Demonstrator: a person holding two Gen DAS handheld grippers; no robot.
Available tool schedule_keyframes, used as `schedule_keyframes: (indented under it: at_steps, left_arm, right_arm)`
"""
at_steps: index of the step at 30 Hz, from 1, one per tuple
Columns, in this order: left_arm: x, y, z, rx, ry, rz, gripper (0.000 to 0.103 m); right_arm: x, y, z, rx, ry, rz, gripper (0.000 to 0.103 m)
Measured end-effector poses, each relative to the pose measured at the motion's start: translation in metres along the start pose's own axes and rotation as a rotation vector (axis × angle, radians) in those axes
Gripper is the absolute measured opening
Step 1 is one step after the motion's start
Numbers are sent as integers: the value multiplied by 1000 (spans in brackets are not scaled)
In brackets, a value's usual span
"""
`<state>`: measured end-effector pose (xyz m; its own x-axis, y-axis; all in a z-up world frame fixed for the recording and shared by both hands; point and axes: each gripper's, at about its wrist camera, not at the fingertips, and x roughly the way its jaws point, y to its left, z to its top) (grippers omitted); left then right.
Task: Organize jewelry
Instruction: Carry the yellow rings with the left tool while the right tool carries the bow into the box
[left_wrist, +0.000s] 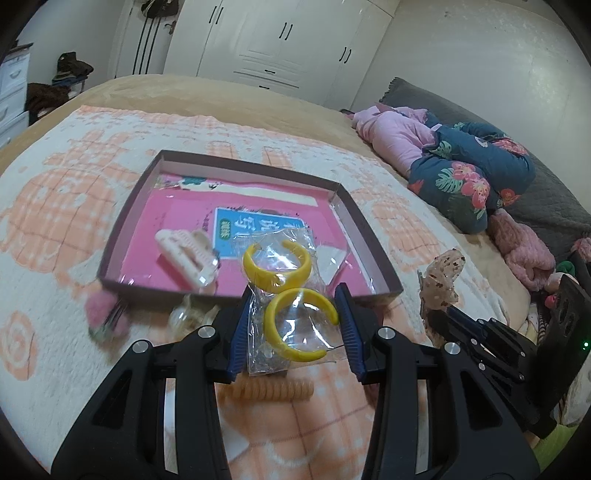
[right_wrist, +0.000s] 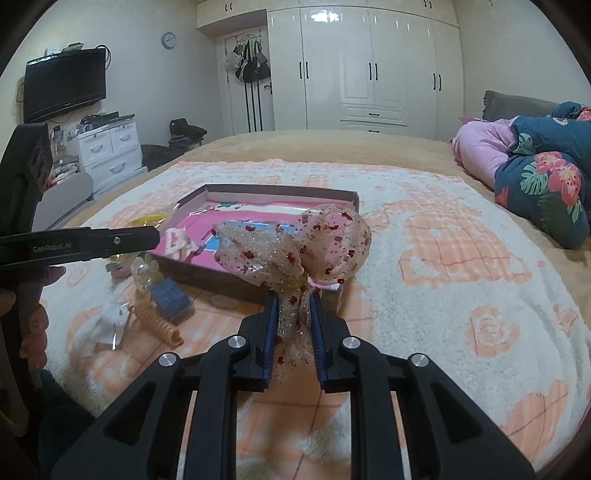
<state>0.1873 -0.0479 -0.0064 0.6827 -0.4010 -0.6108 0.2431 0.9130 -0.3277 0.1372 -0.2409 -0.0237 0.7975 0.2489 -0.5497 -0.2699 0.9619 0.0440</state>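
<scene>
Bedroom, patterned blanket (right_wrist: 443, 236) on bed. We see the left gripper (left_wrist: 293, 321) clamped on a clear bag of yellow hoop earrings (left_wrist: 291, 280) at the tray's (left_wrist: 373, 251) near rim; its arm reads "GenRobot.AI". The right gripper (right_wrist: 293, 332) pinches a glittery bow (right_wrist: 295, 243) just before the tray. Tray's blue label is unreadable.

Room lighting was even and moderately bright. Fisheye distortion bent all edges, with dark corner vignetting. Glare marked the wardrobe (right_wrist: 369, 62).
</scene>
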Motion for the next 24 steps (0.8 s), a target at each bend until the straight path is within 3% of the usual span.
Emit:
schedule_keyframes:
  at_steps: [8, 24]
  left_arm:
    - [26, -3, 20, -6, 3, -19, 34]
    - [73, 4, 31, -11, 52, 10, 34]
  right_arm:
    - [16, -5, 22, -1, -19, -9, 17]
    - [77, -12, 48, 29, 53, -7, 17]
